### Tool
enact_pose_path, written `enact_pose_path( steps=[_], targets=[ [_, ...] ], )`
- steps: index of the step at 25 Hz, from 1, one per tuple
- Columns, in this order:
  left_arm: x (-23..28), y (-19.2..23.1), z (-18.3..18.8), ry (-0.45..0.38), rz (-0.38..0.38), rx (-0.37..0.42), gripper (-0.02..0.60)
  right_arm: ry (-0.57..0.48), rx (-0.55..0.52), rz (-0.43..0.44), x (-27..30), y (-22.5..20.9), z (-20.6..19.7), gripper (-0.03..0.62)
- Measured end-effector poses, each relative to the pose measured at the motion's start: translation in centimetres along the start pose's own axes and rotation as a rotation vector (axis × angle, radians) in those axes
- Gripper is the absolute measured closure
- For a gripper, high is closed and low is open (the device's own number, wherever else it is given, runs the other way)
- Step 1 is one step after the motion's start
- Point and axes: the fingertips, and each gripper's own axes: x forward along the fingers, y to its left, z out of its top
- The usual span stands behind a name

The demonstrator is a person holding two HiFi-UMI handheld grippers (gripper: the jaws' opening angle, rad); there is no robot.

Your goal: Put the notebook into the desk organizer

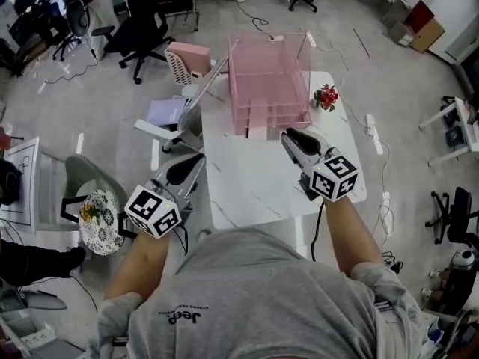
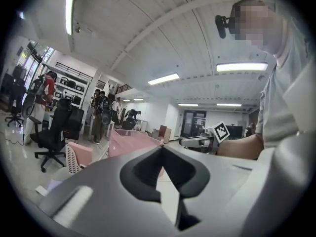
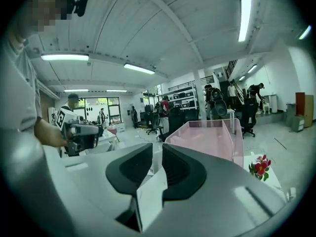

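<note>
A white marbled desk (image 1: 254,178) is standing on a grey floor (image 1: 112,111) among office chairs (image 1: 142,32). The pink desk organizer (image 1: 268,81) is sitting at the desk's far edge, its open front facing the person and its long axis running away from them. A pale edge in its bottom tier may be the notebook (image 1: 258,132). The left gripper (image 1: 199,158) is holding its fingers (image 2: 143,169) together, empty. The right gripper (image 1: 288,134) is keeping its fingers (image 3: 133,169) barely apart, empty.

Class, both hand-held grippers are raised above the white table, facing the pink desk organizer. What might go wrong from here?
1. The flowers stand right beside the desk organizer, on the side of the right hand-held gripper; a sweep toward the trays might knock them over.
2. The desk organizer sits at the far end of the table; a hard push might slide it off.
</note>
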Motion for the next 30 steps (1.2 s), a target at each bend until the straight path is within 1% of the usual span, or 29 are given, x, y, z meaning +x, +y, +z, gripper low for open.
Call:
enact_pose_path(
  steps=[1, 3, 6, 8, 11, 15, 25, 30],
  targets=[
    [-0.3, 0.1, 0.7, -0.010, 0.008, 0.007, 0.523, -0.015, 0.003, 0.013, -0.3, 0.6, 0.5, 0.548],
    [-1.1, 0.2, 1.8, -0.027, 0.021, 0.020, 0.523, -0.030, 0.009, 0.039, -0.7, 2.0, 1.2, 0.583],
    [-2.4, 0.2, 2.6, -0.040, 0.039, 0.033, 0.523, -0.047, 0.012, 0.101, -1.4, 4.3, 1.9, 0.592],
    [-3.1, 0.4, 2.9, -0.042, 0.051, 0.039, 0.523, -0.067, 0.002, 0.124, -1.9, 5.2, 2.5, 0.592],
    [-4.1, 0.7, 2.7, -0.041, 0.064, 0.043, 0.523, -0.076, -0.019, 0.113, -2.5, 5.4, 2.9, 0.592],
    [-5.1, 0.9, 2.6, -0.043, 0.071, 0.039, 0.523, -0.089, -0.011, 0.095, -2.7, 5.3, 3.3, 0.592],
    [-5.6, 1.1, 3.0, -0.042, 0.062, 0.044, 0.523, -0.090, -0.004, 0.087, -2.3, 5.5, 3.6, 0.592],
    [-5.6, 0.9, 3.2, -0.045, 0.061, 0.046, 0.523, -0.086, -0.043, 0.096, -2.4, 5.8, 3.9, 0.594]
  ],
)
